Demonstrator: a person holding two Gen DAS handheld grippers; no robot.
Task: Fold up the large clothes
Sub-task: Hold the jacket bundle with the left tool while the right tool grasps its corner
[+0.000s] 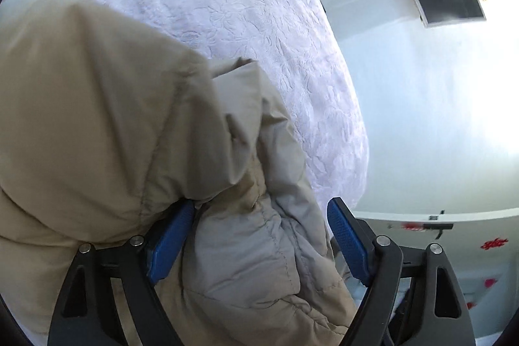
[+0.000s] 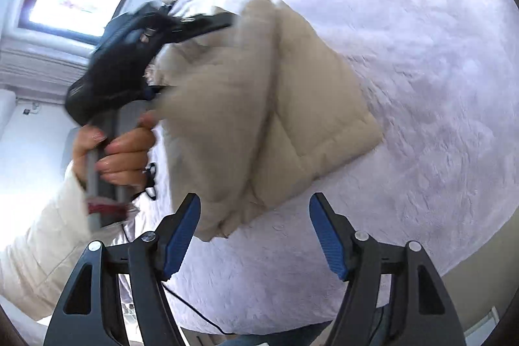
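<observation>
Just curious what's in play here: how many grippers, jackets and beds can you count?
Grippers: 2, the left gripper and the right gripper
Jackets: 1, the beige jacket
Beds: 1, the white bed
Total: 4

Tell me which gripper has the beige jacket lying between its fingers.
The left gripper: the beige jacket bunches between its blue fingers. The right gripper stands open over bare white bedspread, the jacket's edge just ahead of it.

Left gripper (image 2: 146, 54) blurred; jacket (image 1: 113, 119) cut off by frame edge.
</observation>
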